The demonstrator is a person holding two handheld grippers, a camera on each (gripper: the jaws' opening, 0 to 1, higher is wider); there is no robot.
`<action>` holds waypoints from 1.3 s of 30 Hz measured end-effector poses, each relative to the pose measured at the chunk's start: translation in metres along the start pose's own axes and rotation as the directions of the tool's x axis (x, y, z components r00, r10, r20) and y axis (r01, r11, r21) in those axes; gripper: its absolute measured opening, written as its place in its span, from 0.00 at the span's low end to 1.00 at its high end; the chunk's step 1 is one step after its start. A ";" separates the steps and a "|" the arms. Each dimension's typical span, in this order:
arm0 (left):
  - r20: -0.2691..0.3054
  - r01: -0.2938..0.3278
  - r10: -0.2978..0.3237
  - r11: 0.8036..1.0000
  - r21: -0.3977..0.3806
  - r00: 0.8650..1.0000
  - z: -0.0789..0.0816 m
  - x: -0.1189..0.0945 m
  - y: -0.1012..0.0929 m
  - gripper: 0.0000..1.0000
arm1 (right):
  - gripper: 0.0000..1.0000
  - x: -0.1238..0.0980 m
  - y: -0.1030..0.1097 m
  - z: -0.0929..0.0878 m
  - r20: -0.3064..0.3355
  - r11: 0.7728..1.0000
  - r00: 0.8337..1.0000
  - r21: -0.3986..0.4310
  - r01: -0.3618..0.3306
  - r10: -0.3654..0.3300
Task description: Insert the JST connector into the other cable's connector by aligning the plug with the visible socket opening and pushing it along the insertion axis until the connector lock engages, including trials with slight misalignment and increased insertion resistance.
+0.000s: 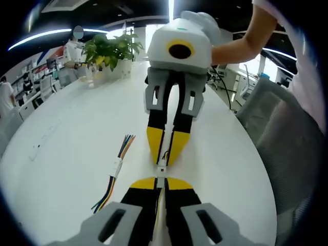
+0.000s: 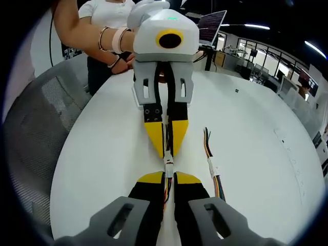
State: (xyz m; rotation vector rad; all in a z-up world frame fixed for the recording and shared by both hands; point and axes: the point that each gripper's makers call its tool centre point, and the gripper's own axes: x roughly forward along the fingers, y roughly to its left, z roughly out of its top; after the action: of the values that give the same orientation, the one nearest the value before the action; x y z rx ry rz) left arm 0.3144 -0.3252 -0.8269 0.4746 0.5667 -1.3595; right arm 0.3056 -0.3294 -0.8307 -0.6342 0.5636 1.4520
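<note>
Over the white counter the left gripper and the right gripper face each other tip to tip, fingers closed on their own cable ends, so plug meets socket along one axis. The white JST connector sits between the tips; its lock is too small to judge. A spare cable lies just left.

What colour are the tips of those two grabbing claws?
Yellow, on black jaws, for both the left gripper and right gripper; clearest in the right gripper view.

Smooth glossy white table, mesh chair.
</note>
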 end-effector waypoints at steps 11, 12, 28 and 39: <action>-0.011 -0.011 0.011 1.000 -0.003 1.000 -0.010 0.000 0.005 0.00 | 0.03 0.003 -0.003 -0.004 0.010 1.000 1.000 0.003 0.007 -0.007; -0.008 -0.012 0.012 1.000 -0.006 1.000 -0.011 0.000 0.005 0.00 | 0.03 0.002 -0.003 -0.005 0.014 1.000 1.000 0.001 0.008 -0.008; -0.008 0.008 -0.008 1.000 0.007 1.000 -0.020 0.006 0.002 0.00 | 0.04 0.004 -0.007 -0.022 0.049 0.999 0.998 0.028 0.029 -0.030; 0.024 -0.007 0.007 1.000 0.007 1.000 -0.021 0.004 0.002 0.00 | 0.04 0.005 -0.005 -0.022 0.083 0.999 0.996 0.048 0.026 -0.030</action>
State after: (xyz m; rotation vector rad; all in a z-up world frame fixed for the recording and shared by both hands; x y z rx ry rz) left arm 0.3151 -0.3148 -0.8452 0.4652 0.5403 -1.3592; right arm 0.3114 -0.3411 -0.8493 -0.5399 0.5197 1.4287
